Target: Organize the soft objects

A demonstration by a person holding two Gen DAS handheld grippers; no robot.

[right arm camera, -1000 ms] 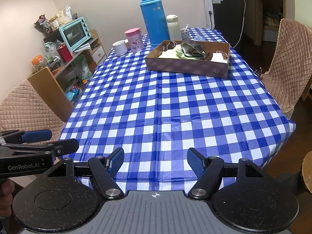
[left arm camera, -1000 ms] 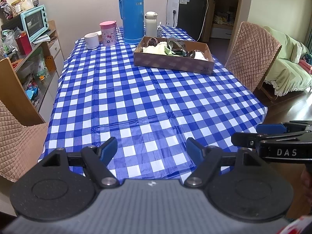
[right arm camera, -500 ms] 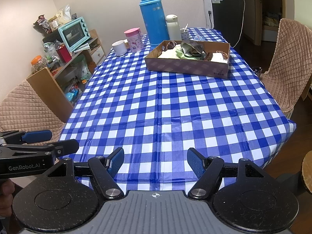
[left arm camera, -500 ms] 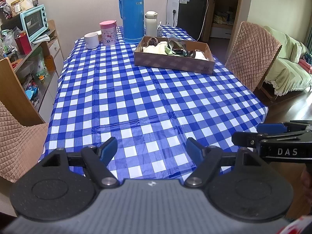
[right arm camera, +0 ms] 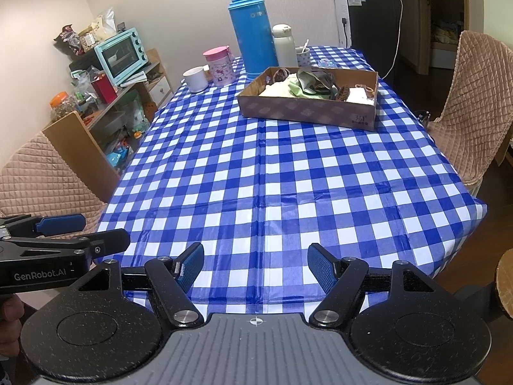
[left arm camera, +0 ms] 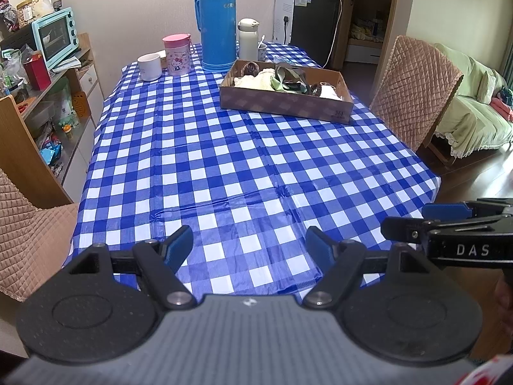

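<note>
Right wrist: tongs (right arm camera: 255, 269) open; empty.

A lived-in home dining room: a tabletop (left arm camera: 243, 166) under a blue-and-white checked plastic cloth, chairs with quilted tan covers (left arm camera: 413, 86), a tall blue thermos (left arm camera: 217, 19), a white mug (left arm camera: 149, 66) and a pink cartoon cup (left arm camera: 177, 54). A side shelf (right arm camera: 128, 96) holds a mint toaster oven (right arm camera: 120, 54) and snack bags; a sofa under a green throw (left arm camera: 471, 109) stands in the adjoining room.

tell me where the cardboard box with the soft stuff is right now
The cardboard box sits at the far right of the checked table in both wrist views, just in front of the blue thermos and white flask.
</note>
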